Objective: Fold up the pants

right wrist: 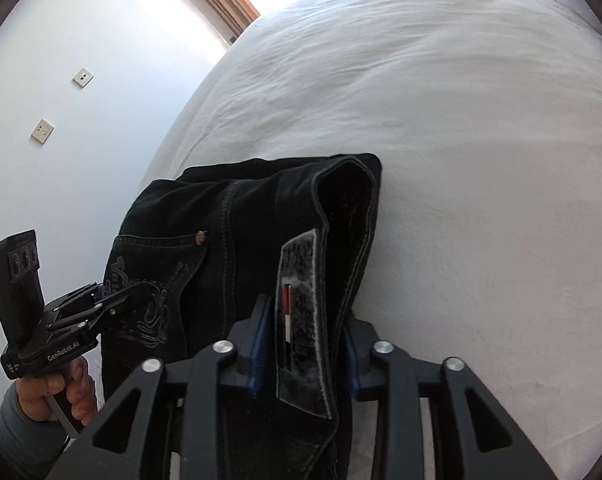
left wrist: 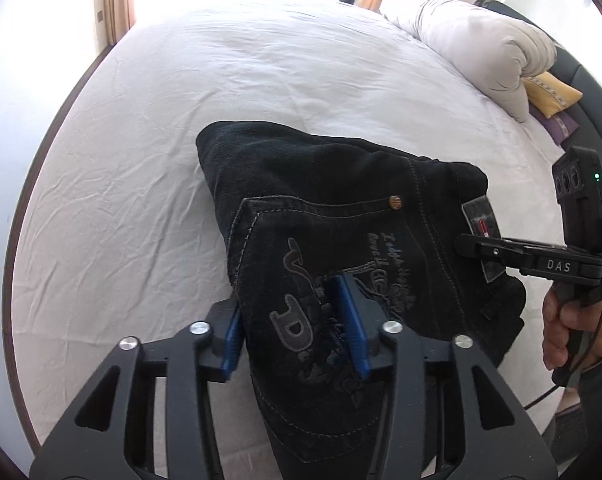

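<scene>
Both the left gripper (left wrist: 297, 320) and right gripper (right wrist: 305, 344) are clenched on the black denim pants (left wrist: 341, 208), apparently to lift them over the white bed sheet (left wrist: 221, 88) for folding.

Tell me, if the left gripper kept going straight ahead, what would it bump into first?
The left gripper is already shut on the black pants, so it would push into more of that denim first. Beyond the pants lies only the white bed sheet, though depth is hard to judge.
</scene>
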`<move>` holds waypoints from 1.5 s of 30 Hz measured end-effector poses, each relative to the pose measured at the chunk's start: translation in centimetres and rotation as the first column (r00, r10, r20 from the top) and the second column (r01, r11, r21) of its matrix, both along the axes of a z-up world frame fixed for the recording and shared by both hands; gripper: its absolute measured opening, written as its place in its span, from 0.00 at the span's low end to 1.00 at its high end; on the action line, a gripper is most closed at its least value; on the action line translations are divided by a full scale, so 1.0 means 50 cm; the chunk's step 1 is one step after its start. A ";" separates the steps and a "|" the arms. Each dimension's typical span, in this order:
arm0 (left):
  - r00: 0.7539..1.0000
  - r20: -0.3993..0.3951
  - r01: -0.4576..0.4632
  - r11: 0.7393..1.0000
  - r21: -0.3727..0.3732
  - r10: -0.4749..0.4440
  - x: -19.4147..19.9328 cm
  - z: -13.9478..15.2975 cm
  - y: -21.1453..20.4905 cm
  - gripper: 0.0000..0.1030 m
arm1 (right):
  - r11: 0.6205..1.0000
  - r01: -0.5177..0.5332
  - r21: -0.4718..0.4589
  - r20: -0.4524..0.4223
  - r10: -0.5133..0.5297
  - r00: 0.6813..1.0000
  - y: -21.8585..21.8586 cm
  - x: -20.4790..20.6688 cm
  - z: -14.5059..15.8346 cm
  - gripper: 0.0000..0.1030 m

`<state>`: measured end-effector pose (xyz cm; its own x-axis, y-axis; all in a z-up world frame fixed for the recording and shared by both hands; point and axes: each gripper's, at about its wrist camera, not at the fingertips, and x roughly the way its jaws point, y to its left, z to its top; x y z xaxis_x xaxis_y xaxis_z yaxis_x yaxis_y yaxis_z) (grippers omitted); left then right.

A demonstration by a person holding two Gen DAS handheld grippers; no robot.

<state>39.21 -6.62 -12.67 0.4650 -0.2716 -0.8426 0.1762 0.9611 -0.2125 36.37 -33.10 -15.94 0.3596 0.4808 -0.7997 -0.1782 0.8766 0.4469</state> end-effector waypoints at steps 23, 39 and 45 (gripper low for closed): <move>0.921 0.374 -0.174 0.975 0.136 0.112 -0.314 0.252 -0.029 1.00 | 0.978 0.174 -0.116 0.398 -0.115 0.910 0.026 -0.275 0.216 0.90; 0.810 0.559 -0.286 0.952 0.109 0.179 -0.663 0.465 -0.047 1.00 | 0.928 0.374 -0.003 0.633 -0.288 0.719 0.035 -0.558 0.419 1.00; 0.892 0.415 -0.256 0.958 0.133 0.181 -0.654 0.423 -0.064 1.00 | 0.935 0.322 -0.150 0.614 -0.167 0.772 0.089 -0.581 0.427 1.00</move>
